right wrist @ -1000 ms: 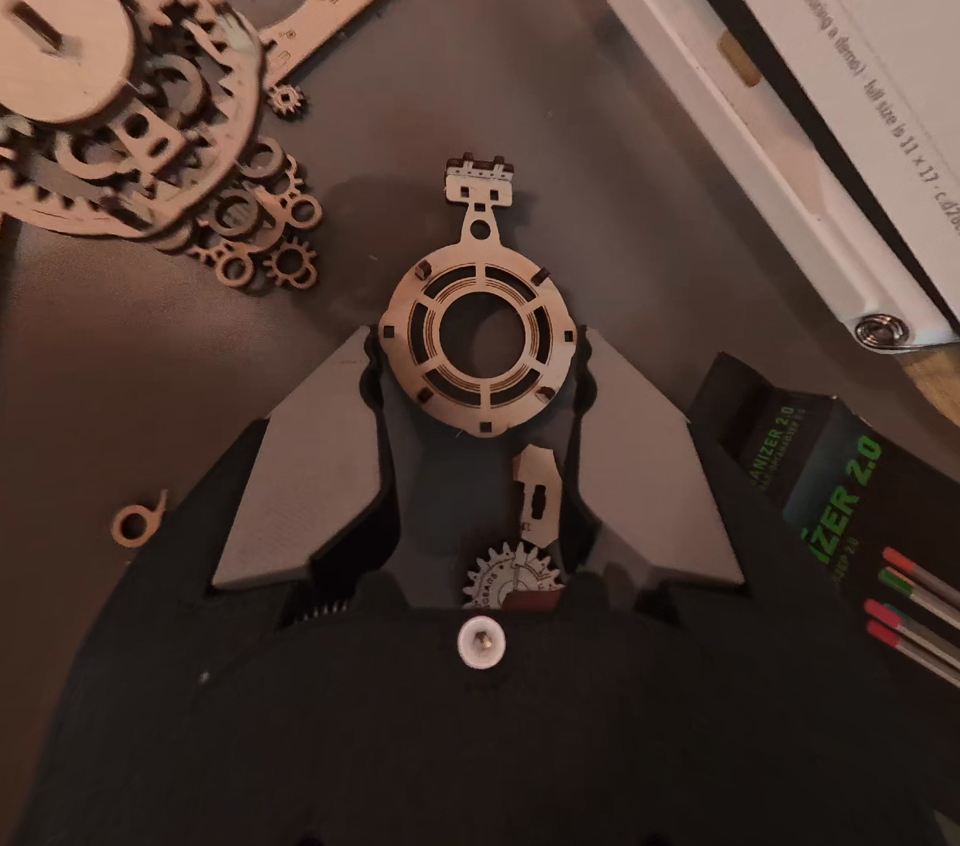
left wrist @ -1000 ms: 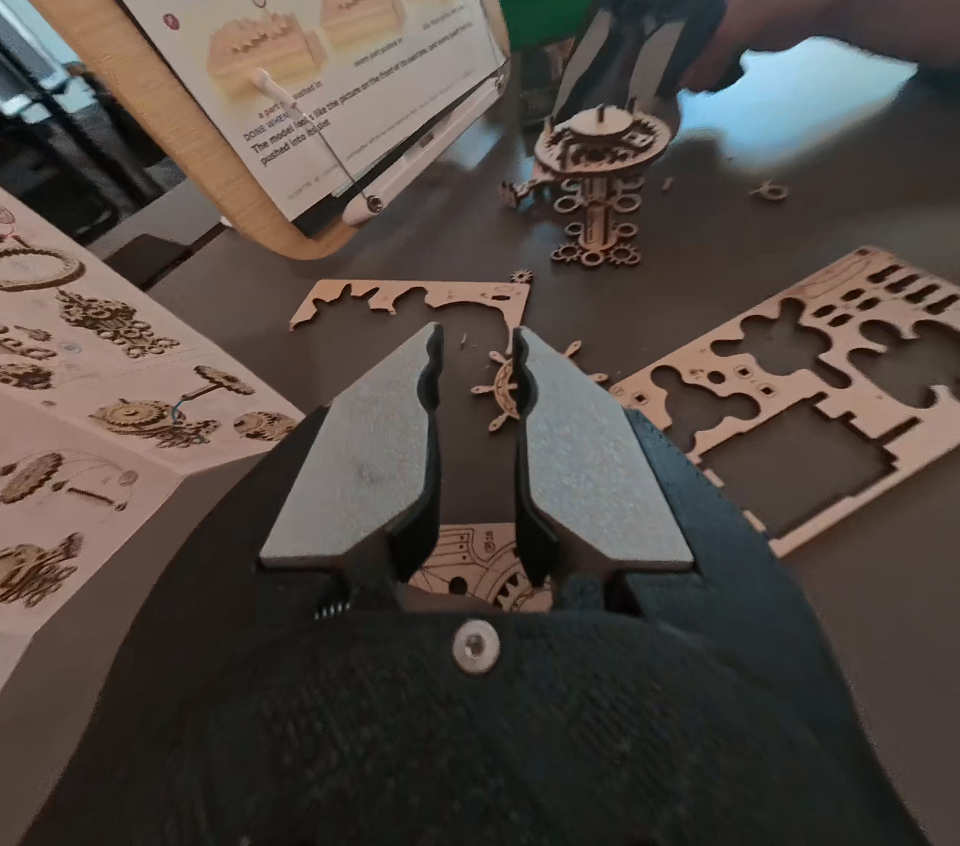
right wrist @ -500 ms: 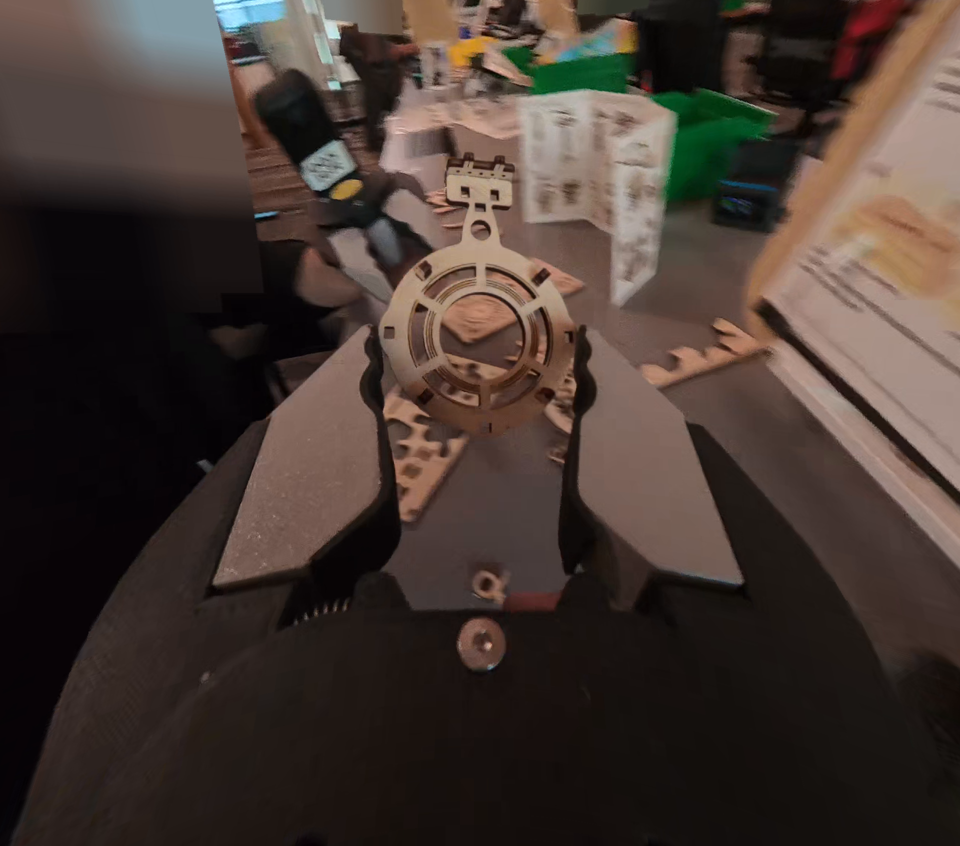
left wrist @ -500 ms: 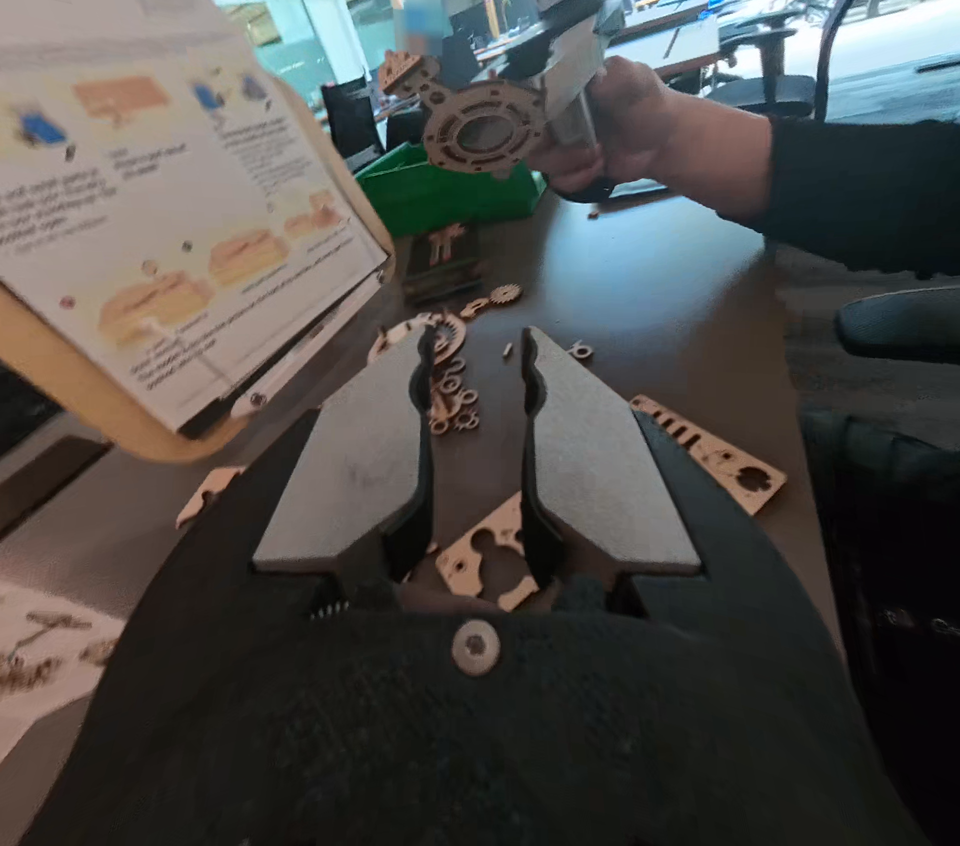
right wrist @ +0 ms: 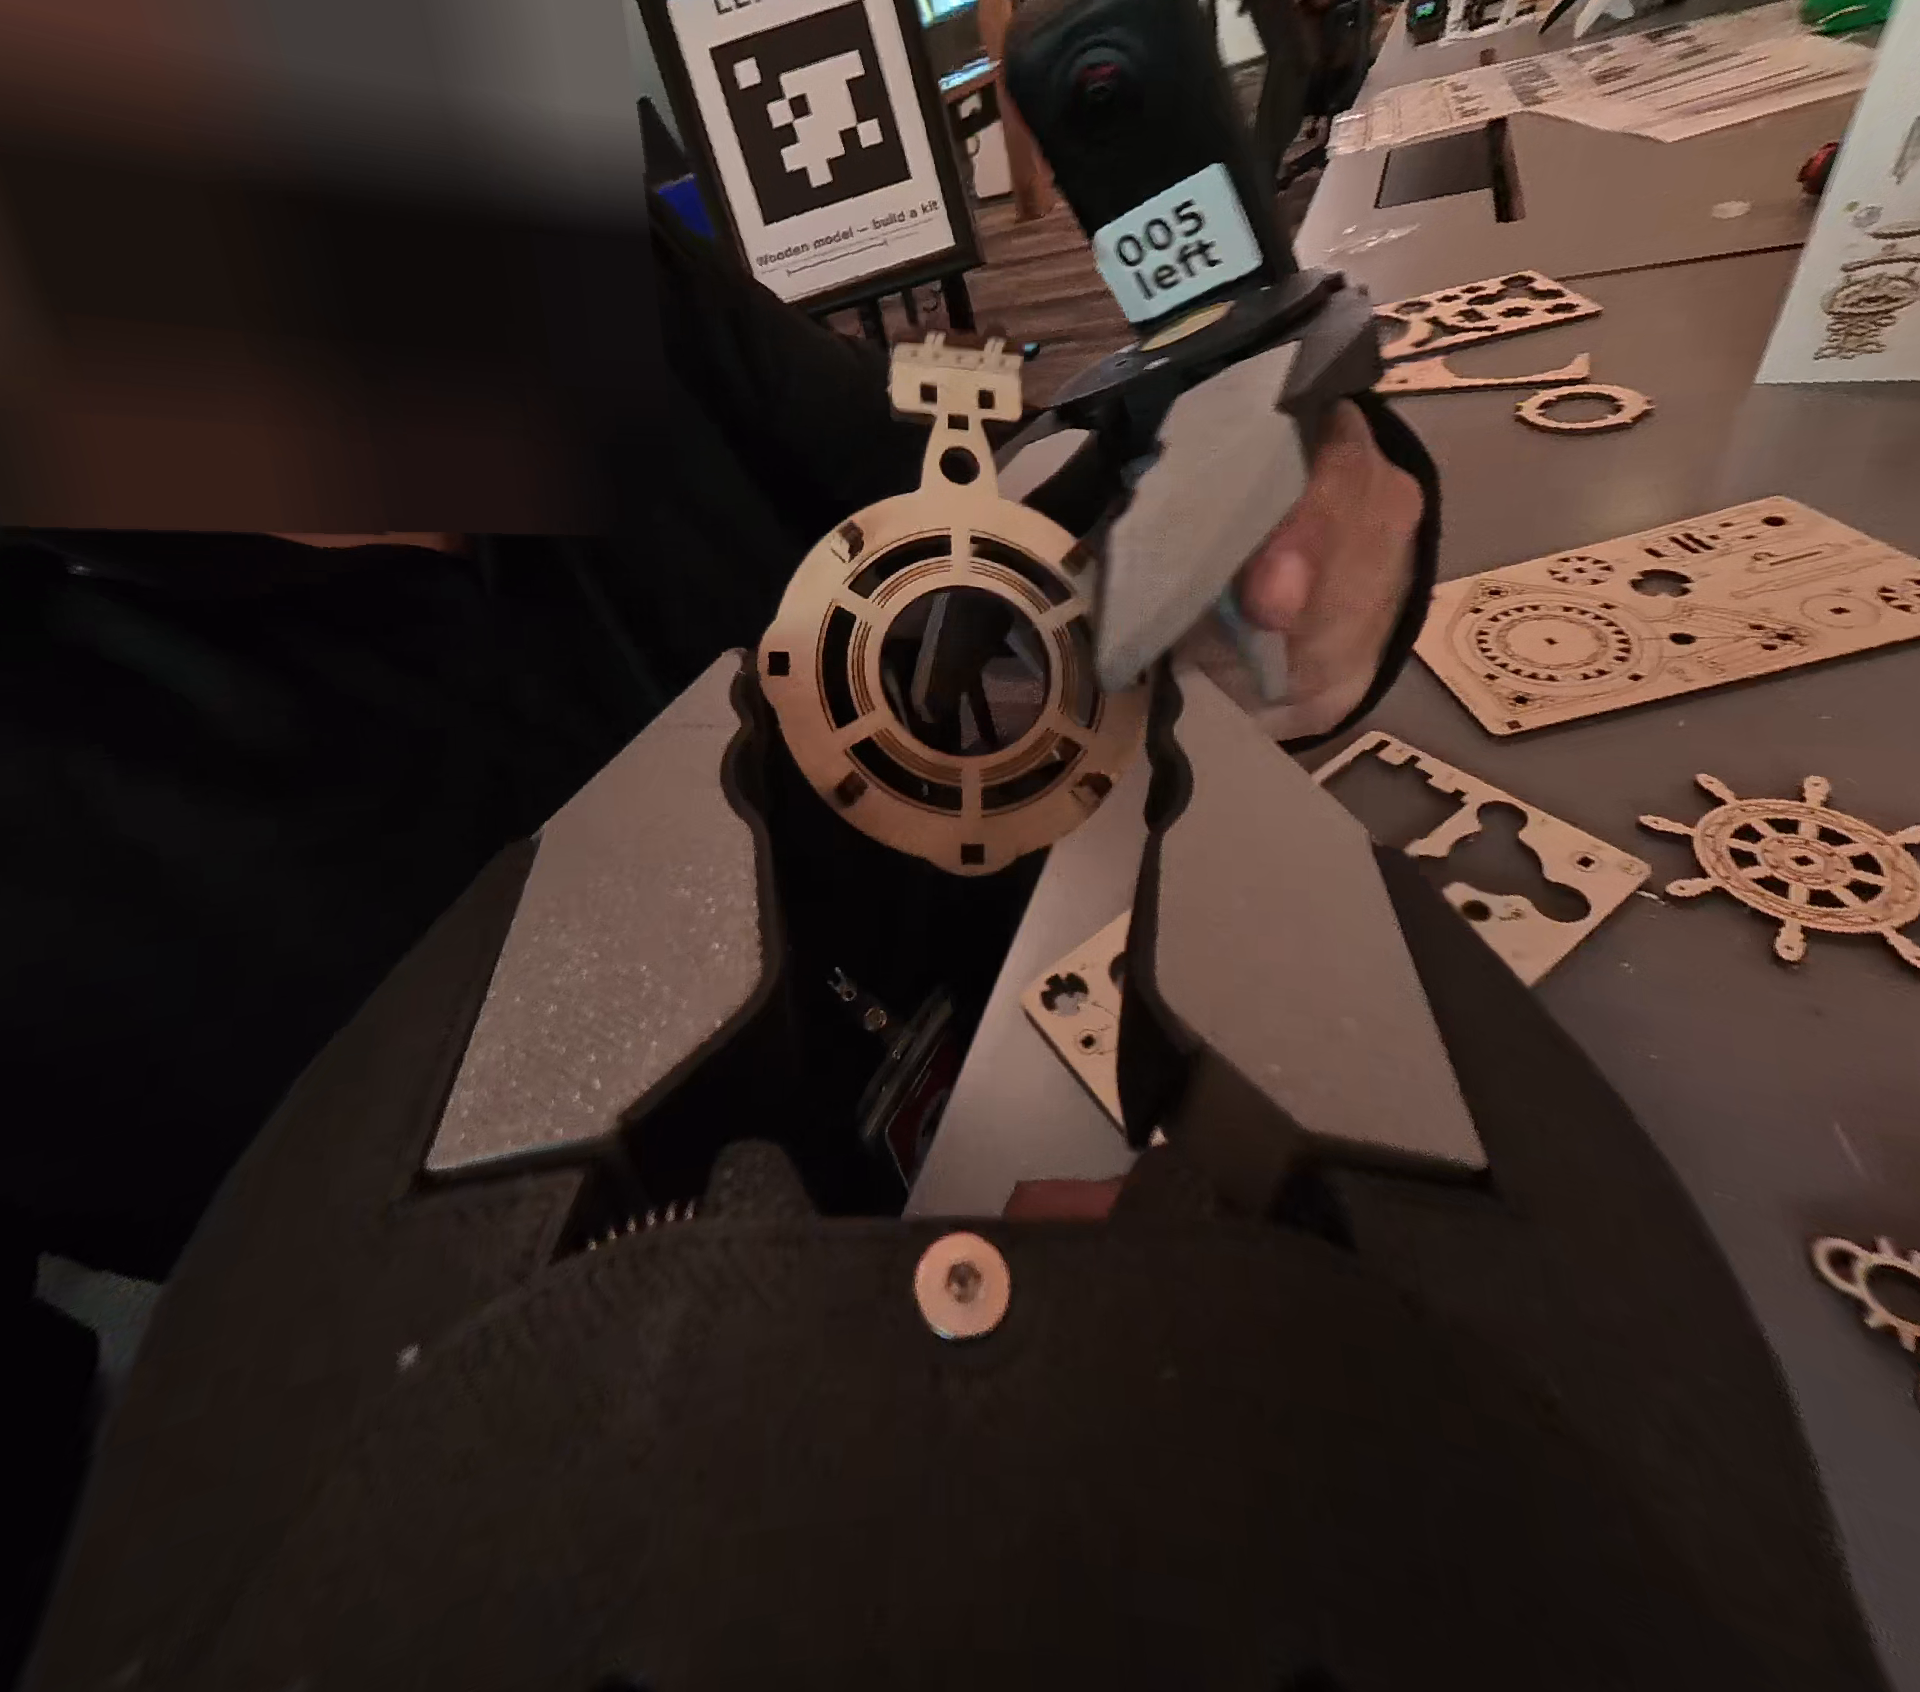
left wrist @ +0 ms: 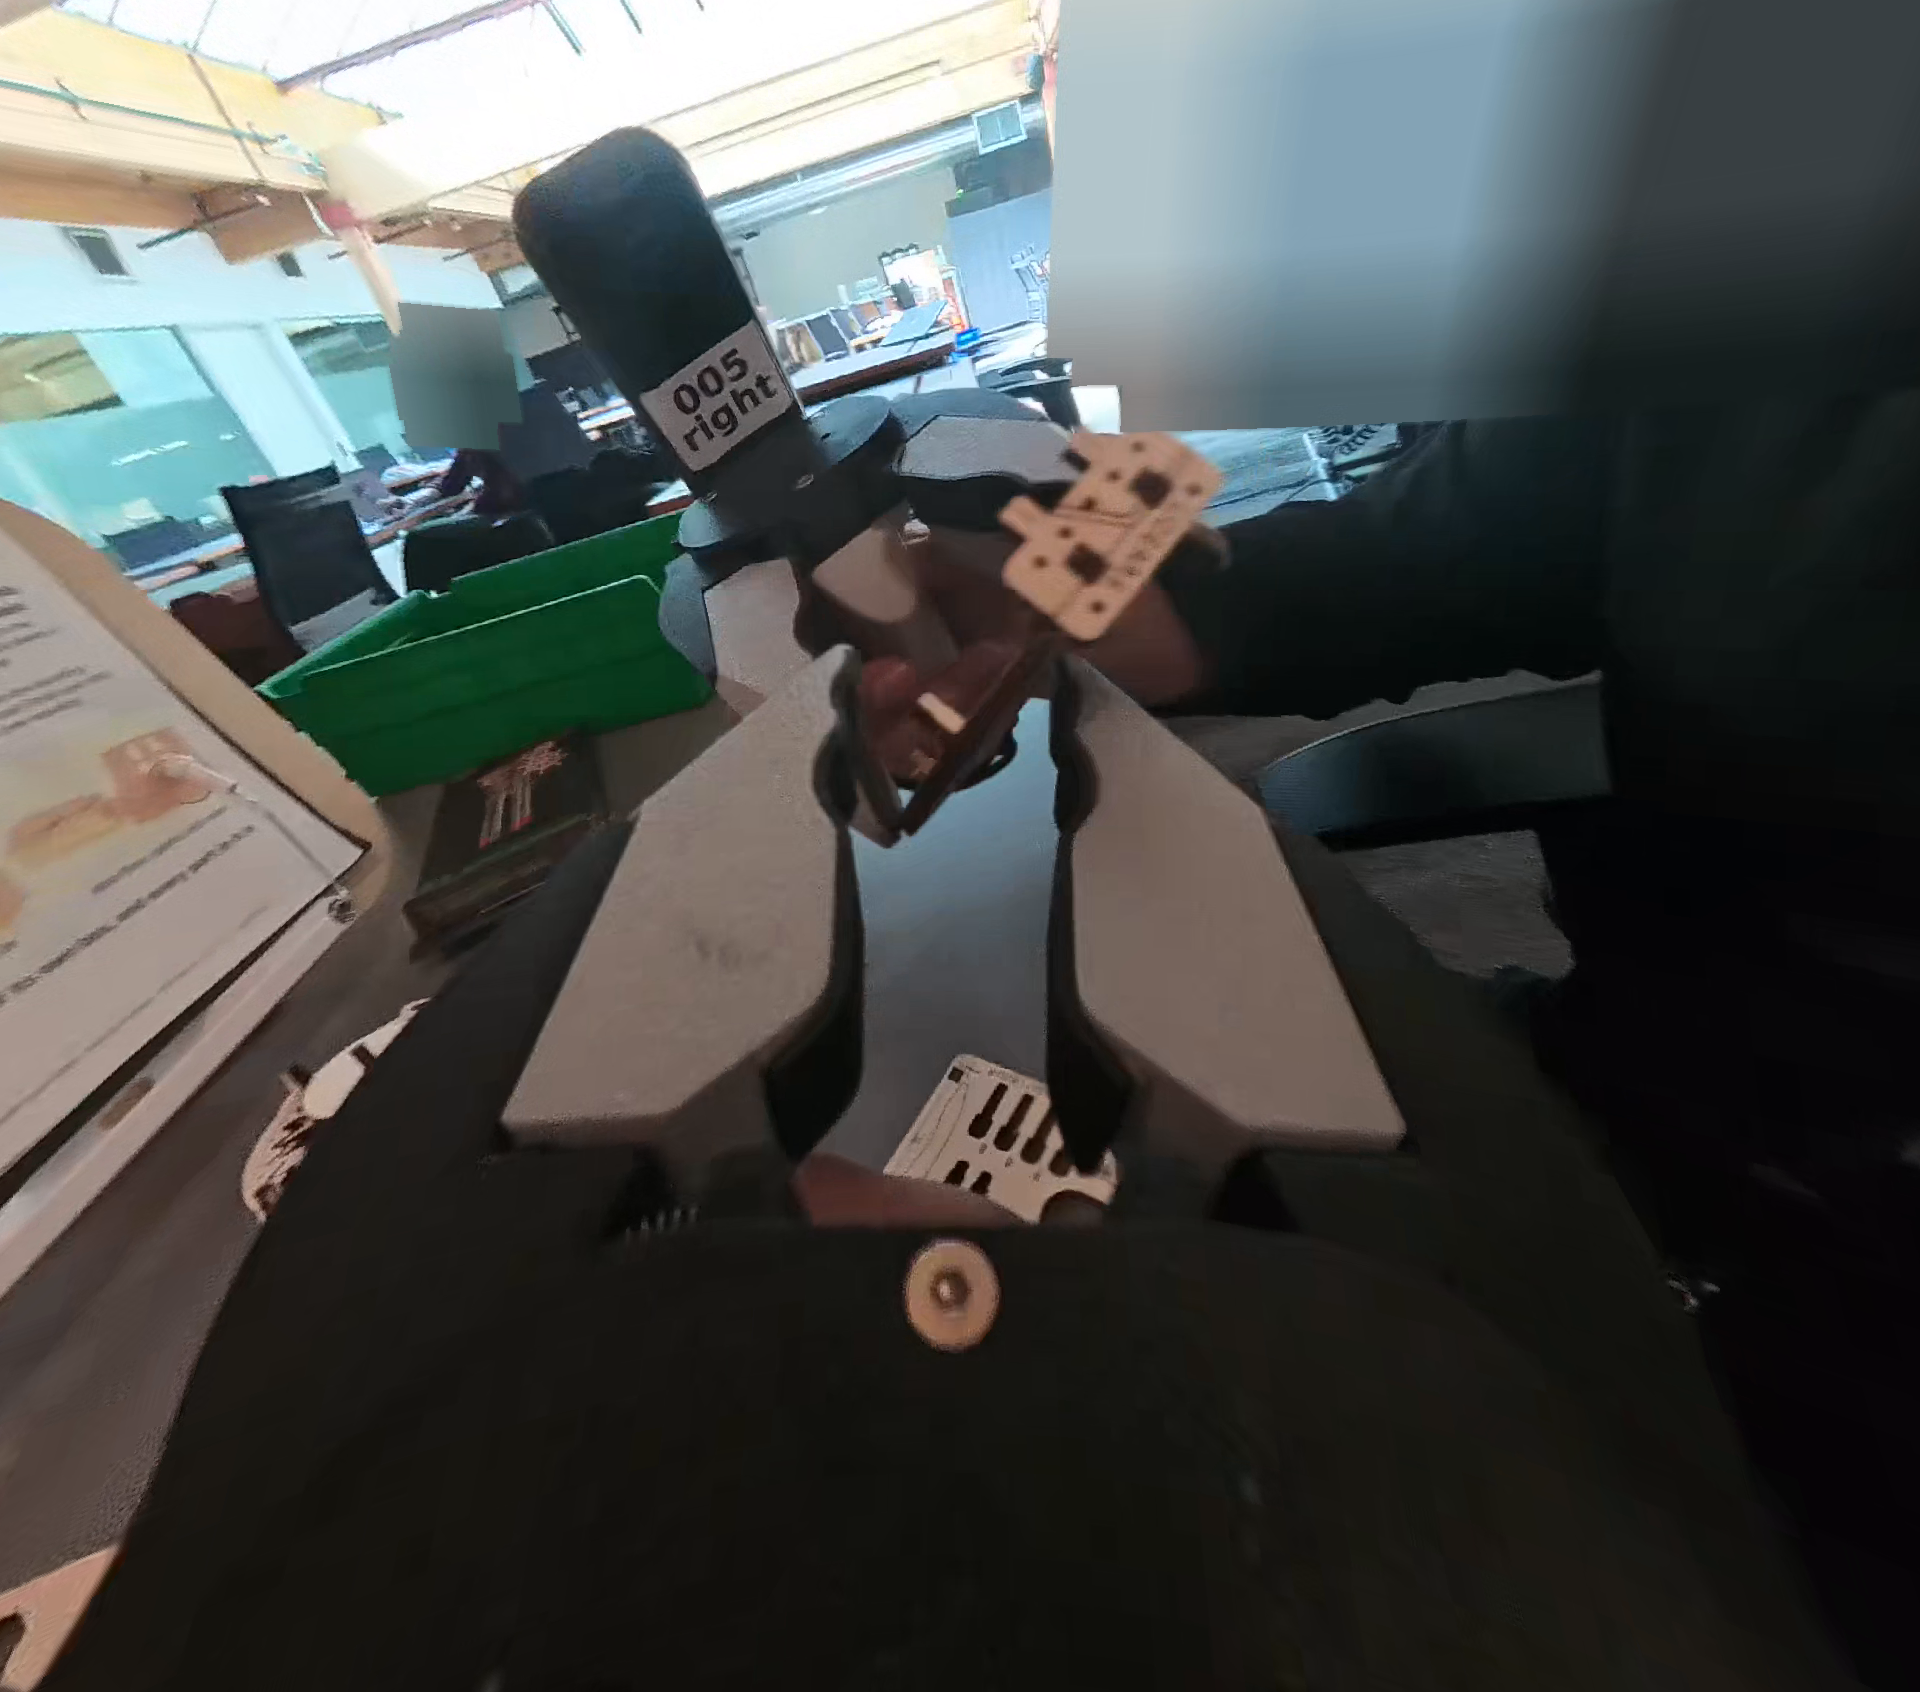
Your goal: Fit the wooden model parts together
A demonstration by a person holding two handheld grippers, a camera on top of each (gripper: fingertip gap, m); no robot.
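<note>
My right gripper (right wrist: 951, 707) is shut on a round wooden ring part (right wrist: 940, 821) with a stem and a notched tab at the top, held upright in the air. My left gripper (right wrist: 1117, 603), held by a hand (right wrist: 1320, 593), comes in from the right, with one finger at the ring's right rim. In the left wrist view my left gripper (left wrist: 951, 707) is open. The ring part (left wrist: 1107, 541) stands edge-on between its tips, with the right gripper (left wrist: 966, 655) just behind it. I cannot tell whether the left fingers touch the ring.
Cut wooden sheets (right wrist: 1662, 603) and a ship's wheel piece (right wrist: 1808, 863) lie on the grey table (right wrist: 1714, 1123) at the right. A framed marker sign (right wrist: 810, 94) stands behind. A green bin (left wrist: 488, 676), an instruction board (left wrist: 156, 811) and a dark box (left wrist: 509, 811) are at the left. About 20 cm separates my right fingertips from the ship's wheel piece (right wrist: 1808, 863).
The right gripper has lifted the ring part off the table and turned it towards the left gripper. The left gripper has risen and closed in on the ring's rim, its jaw gap unchanged.
</note>
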